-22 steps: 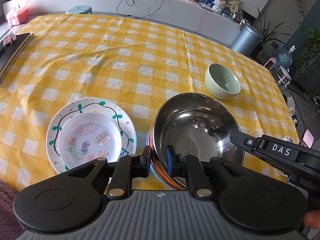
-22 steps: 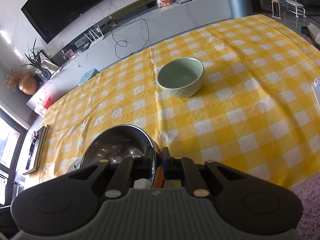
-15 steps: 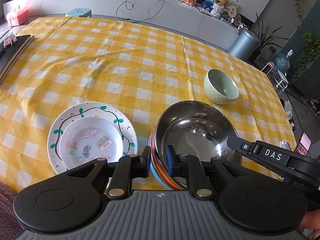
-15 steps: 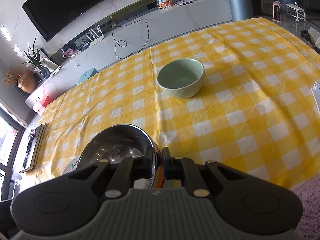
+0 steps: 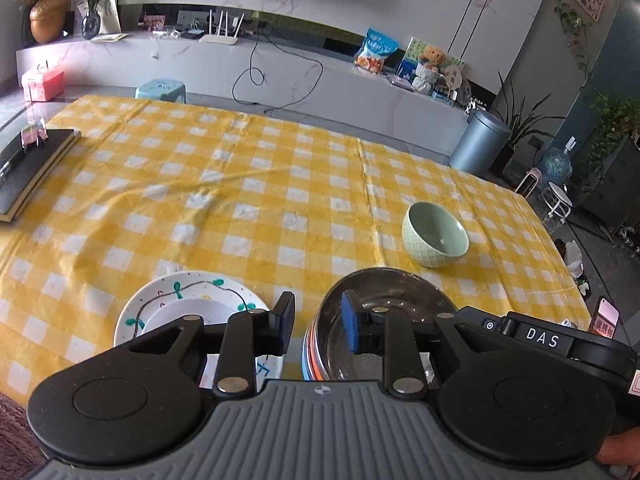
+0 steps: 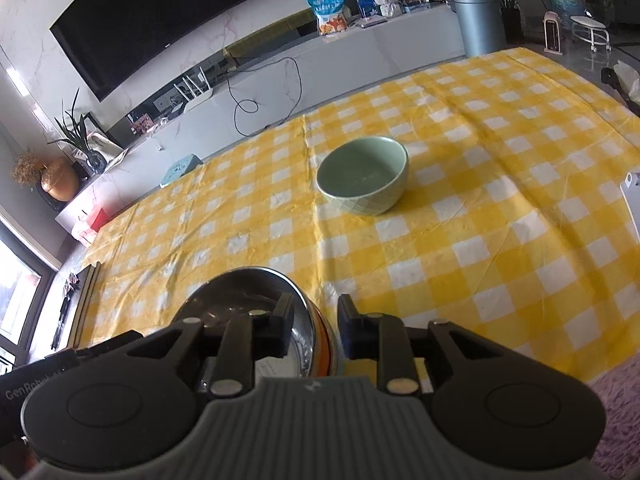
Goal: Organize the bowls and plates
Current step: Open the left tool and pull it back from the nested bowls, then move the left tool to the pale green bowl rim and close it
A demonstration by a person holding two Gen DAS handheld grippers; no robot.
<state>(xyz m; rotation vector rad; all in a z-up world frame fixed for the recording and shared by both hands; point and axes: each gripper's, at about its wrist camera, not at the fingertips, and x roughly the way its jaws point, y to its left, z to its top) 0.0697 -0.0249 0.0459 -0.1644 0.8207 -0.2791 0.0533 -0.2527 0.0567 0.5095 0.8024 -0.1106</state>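
This was a home living room. A yellow checked tablecloth [image 5: 256, 184] covered the table; at twelve o'clock a large dark television [image 6: 160, 20] hung on a marble wall above a long low console [image 5: 280, 72] bearing a teddy bear [image 5: 434, 58], with houseplants [image 5: 516, 116] at two o'clock.

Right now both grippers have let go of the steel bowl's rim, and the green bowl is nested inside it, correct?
Not quite. The green bowl stands apart on the tablecloth, beyond the steel bowl, as the right wrist view shows. Both the left gripper and right gripper have just opened.
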